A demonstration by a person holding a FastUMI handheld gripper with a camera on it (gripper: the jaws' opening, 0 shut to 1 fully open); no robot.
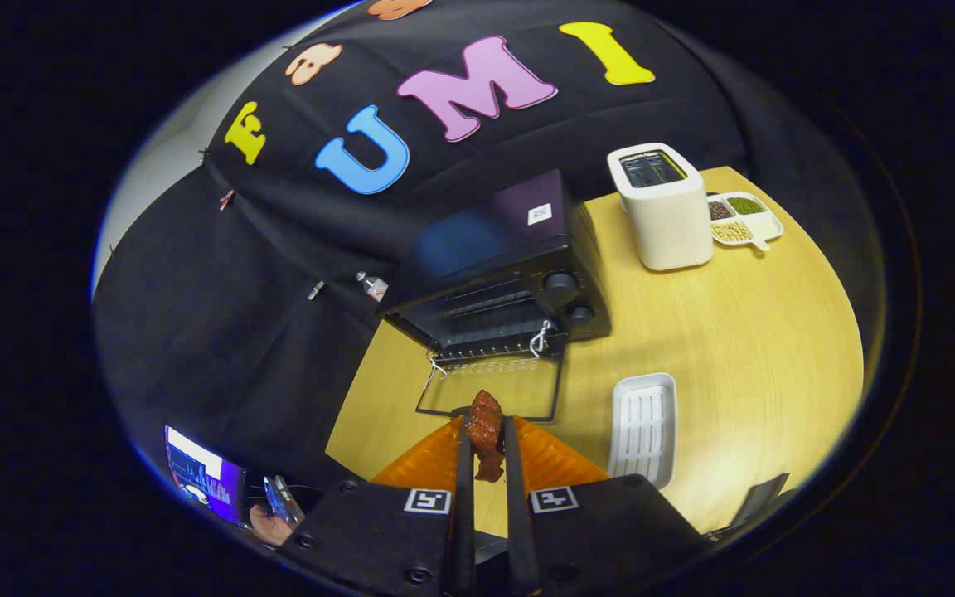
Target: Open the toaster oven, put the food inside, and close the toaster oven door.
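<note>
Gripper fingers pinch a reddish-brown glazed piece of meat btwn them, held above the yellow wooden counter just short of the black toaster oven. Oven's glass door hangs open, flat twd the gripper. White ribbed tray lies w/ nothing on it beside the door; white pop-up toaster stands beyond.

Colours and patterns. The food, pinched between both fingers of the tool, is glossy reddish-brown. The oven is black, its open door clear glass in a black frame. The counter is pale yellow wood grain. The toaster is cream with a dark top. The tray is white and ribbed. The dish is white; its three sections hold dark brown, green and tan grains. Two black-and-white square markers sit on the tool's black body.
</note>
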